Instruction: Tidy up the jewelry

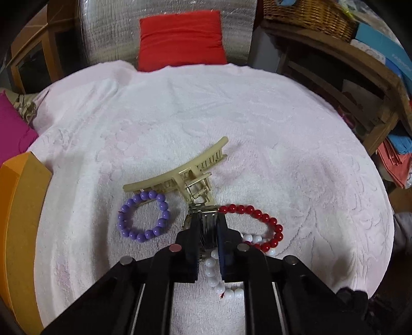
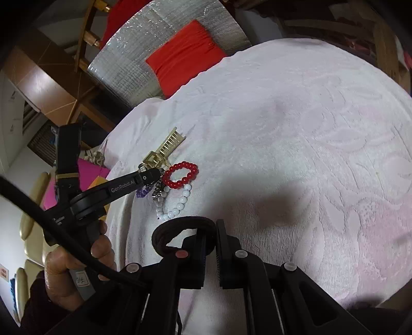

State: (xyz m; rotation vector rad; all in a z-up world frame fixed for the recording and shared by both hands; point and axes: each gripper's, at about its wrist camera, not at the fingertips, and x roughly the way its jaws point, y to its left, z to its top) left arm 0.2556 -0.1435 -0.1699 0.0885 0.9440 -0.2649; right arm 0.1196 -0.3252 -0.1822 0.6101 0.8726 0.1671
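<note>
On the pale pink towel (image 1: 257, 128) lie a cream hair claw clip (image 1: 180, 175), a purple bead bracelet (image 1: 144, 214), a red bead bracelet (image 1: 265, 226) and a white bead bracelet (image 1: 219, 278). My left gripper (image 1: 208, 232) is shut on a silver metal watch (image 1: 206, 219) just above the cluster. In the right wrist view the same cluster shows: the clip (image 2: 164, 149), the red bracelet (image 2: 181, 174), the white bracelet (image 2: 177, 203) and the watch (image 2: 157, 192) in the left gripper (image 2: 152, 177). My right gripper (image 2: 211, 242) is shut on a black hair tie (image 2: 177, 226), held above the towel.
An orange box (image 1: 20, 206) stands at the left edge of the towel, with magenta fabric (image 1: 13, 128) behind it. A red cushion (image 1: 180, 41) leans against a silver foil backing at the far side. Wooden shelves and a wicker basket (image 1: 309, 15) stand at the right.
</note>
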